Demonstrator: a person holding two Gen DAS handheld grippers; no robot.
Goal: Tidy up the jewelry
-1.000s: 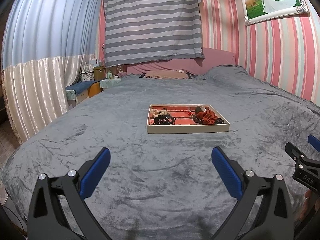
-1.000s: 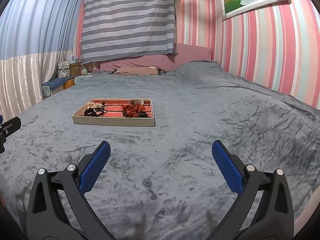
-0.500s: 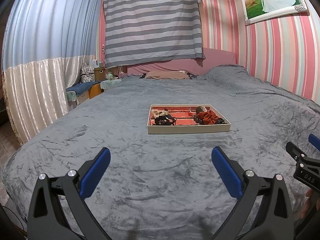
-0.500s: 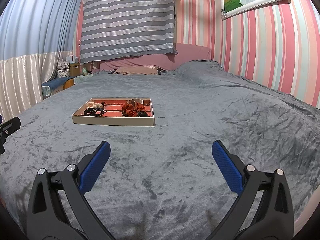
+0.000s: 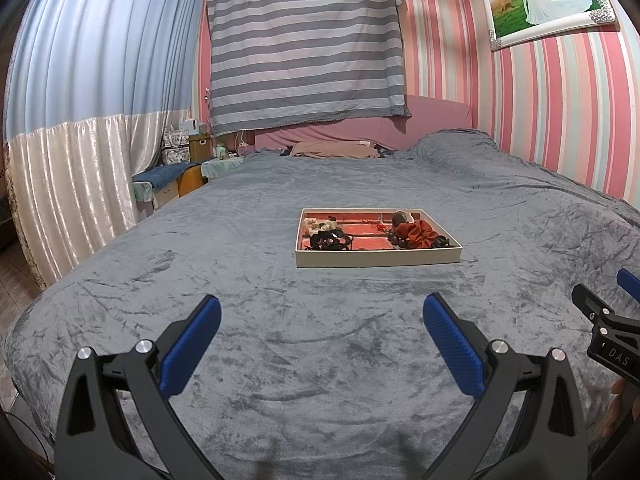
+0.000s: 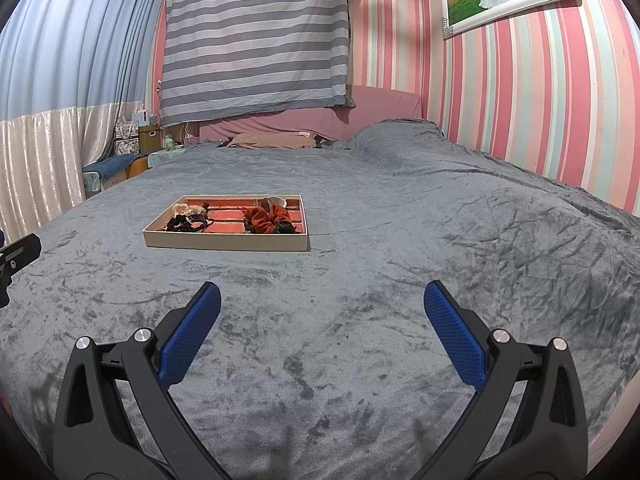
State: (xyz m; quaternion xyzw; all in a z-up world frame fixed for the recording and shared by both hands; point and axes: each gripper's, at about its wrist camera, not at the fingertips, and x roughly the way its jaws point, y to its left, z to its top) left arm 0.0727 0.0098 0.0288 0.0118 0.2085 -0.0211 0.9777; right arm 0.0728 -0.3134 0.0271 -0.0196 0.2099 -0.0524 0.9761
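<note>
Item: shallow tray [image 5: 378,258] with red lining, mid-bed on the grey blanket [image 5: 280,360], well ahead of both tools. Contents, left to right: cream scrunchie [image 5: 318,224], black hair ties [image 5: 330,239], rust scrunchie [image 5: 418,234]; probably soft, light and snag-prone, best pinched at a raised fold. Left gripper [image 5: 320,334] and right gripper [image 6: 322,322]: spread wide, empty.

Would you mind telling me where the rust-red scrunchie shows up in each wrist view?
Left wrist: rust-red scrunchie at the tray's right end, just right of picture centre.
Right wrist: rust-red scrunchie again in the tray's right part, left of picture centre.
Shared landmark: striped cloth hanging on the wall behind.
</note>
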